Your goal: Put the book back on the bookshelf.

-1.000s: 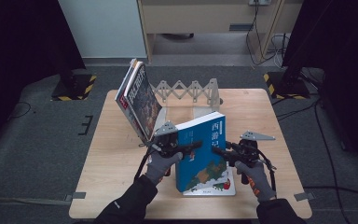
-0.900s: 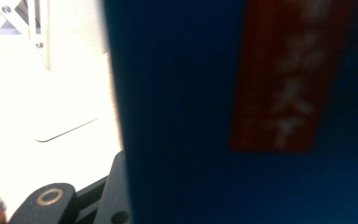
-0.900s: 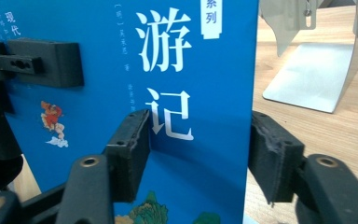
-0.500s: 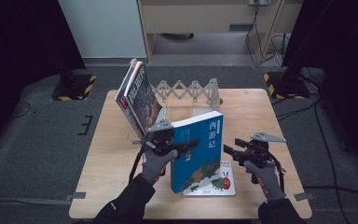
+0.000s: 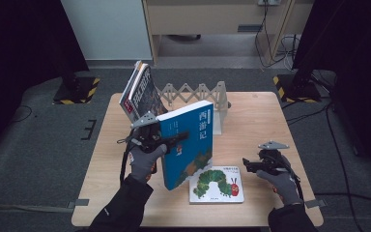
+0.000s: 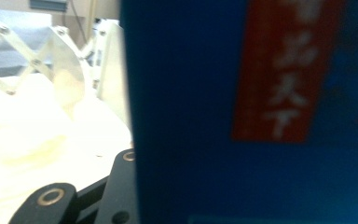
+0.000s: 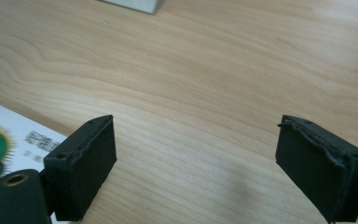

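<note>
My left gripper [image 5: 176,139] pinches the blue book [image 5: 189,145] by its spine-side edge, book upright and clear of the table [image 5: 251,111], cover filling the space past my left fingers. Stiff, fairly heavy, glossy, likely to swing or slip; grip deeper near mid-height. My right gripper [image 7: 196,163] has just been opening, nothing between its spread fingers, picture book [image 5: 216,184] just beside them.

Blue book [image 6: 191,140] covers centre and right of frame, red title strip [image 6: 284,70] upper right. One black jaw of left claw at bottom left against its edge. White accordion rack [image 6: 70,65] upper left on pale surface [image 6: 37,149].
</note>
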